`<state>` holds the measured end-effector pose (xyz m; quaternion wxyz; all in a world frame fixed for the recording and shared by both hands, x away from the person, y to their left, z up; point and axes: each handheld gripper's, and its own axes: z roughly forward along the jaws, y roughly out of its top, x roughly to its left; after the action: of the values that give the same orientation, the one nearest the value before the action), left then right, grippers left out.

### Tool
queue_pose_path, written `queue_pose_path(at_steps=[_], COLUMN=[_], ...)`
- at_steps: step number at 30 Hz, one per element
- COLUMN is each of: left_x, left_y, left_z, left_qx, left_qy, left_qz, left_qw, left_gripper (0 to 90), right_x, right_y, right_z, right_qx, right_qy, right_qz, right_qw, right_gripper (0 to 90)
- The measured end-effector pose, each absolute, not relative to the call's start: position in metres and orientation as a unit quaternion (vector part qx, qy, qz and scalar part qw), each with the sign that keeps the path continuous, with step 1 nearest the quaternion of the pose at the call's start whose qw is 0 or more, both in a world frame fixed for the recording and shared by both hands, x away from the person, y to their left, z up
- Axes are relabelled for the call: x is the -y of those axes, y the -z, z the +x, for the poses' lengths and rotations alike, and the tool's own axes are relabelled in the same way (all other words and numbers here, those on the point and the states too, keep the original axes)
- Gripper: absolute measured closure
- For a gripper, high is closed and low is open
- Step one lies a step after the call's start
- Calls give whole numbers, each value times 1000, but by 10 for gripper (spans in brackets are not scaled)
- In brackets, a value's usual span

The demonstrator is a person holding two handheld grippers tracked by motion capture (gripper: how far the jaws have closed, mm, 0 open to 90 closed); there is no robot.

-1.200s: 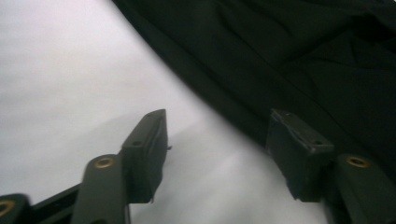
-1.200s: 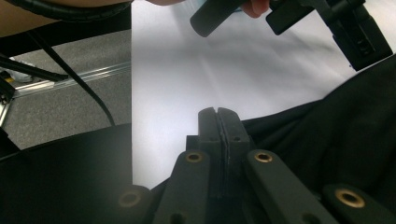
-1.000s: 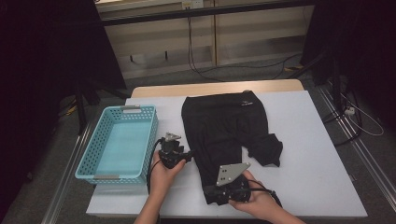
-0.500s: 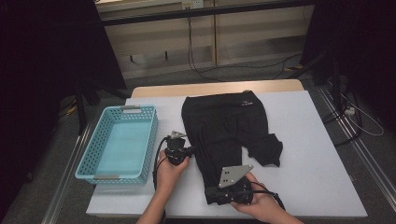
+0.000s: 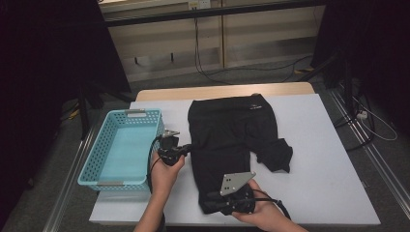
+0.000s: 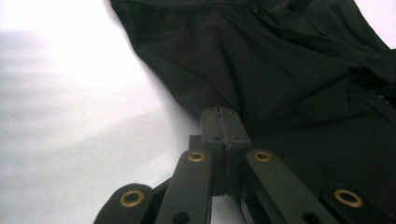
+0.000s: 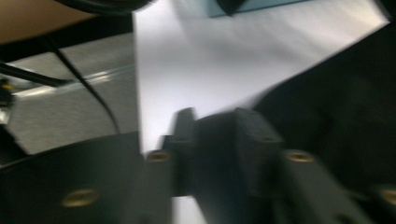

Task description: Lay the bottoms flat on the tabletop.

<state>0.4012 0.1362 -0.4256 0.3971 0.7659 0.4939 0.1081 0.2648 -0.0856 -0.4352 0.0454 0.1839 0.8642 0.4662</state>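
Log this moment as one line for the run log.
left tongs: shut on shorts edge | right tongs: at shorts hem, just opening | basket: left of shorts

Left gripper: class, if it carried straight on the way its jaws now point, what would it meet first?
The left gripper, jaws shut together on the edge of the black shorts, points across that garment. Going straight on, it would likely just push further into the shorts' cloth lying on the white table; depth is hard to judge.

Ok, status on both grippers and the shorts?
Left gripper shut on black shorts' left edge. Right gripper at near hem, jaws just been opening, cloth between them. Blue basket alongside, not in the way.
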Motion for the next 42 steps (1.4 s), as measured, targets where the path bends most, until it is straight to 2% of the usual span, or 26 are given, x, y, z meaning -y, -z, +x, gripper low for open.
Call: queue_pose_path(at_steps=[1,5,7,8,10,12,16,18,25,26,28,29,38,42], left_x=[-137,-139,-140,-141,-142,-141,-136,-135,-134,-134,-135,-134,-133,-129], left_y=[426,432,433,433,434,434,435,436,438,438,438,439,441,444], left_z=[401,400,399,398,397,396,393,393,391,391,390,390,386,383], left_qx=[-494,-492,-492,-490,-489,-492,-483,-482,-481,-480,-481,-482,-475,-472], left_qy=[-107,-101,-105,-103,-108,-116,-120,-121,-118,-118,-117,-119,-110,-105], left_qz=[766,771,773,775,775,773,781,783,785,786,787,786,794,800], left_qw=[397,391,387,385,386,383,378,375,371,371,369,369,363,356], left_gripper=[900,891,789,784,691,474,331,284,248,243,241,237,222,218], right_x=[87,106,120,125,141,151,164,166,161,160,158,158,177,187], right_y=[434,430,430,430,433,437,445,446,455,455,454,454,441,446], right_z=[266,276,282,284,291,296,304,306,310,311,311,311,308,309], right_qx=[-864,-857,-852,-850,-845,-844,-840,-839,-850,-848,-853,-854,-835,-833], right_qy=[-464,-454,-443,-440,-425,-407,-387,-383,-365,-367,-365,-364,-396,-389], right_qz=[189,230,259,269,300,319,352,359,354,357,347,344,360,373], right_qw=[55,84,102,109,123,140,146,146,137,135,137,138,128,124], right_gripper=[580,505,494,493,493,493,496,545,663,693,842,874,886,875])
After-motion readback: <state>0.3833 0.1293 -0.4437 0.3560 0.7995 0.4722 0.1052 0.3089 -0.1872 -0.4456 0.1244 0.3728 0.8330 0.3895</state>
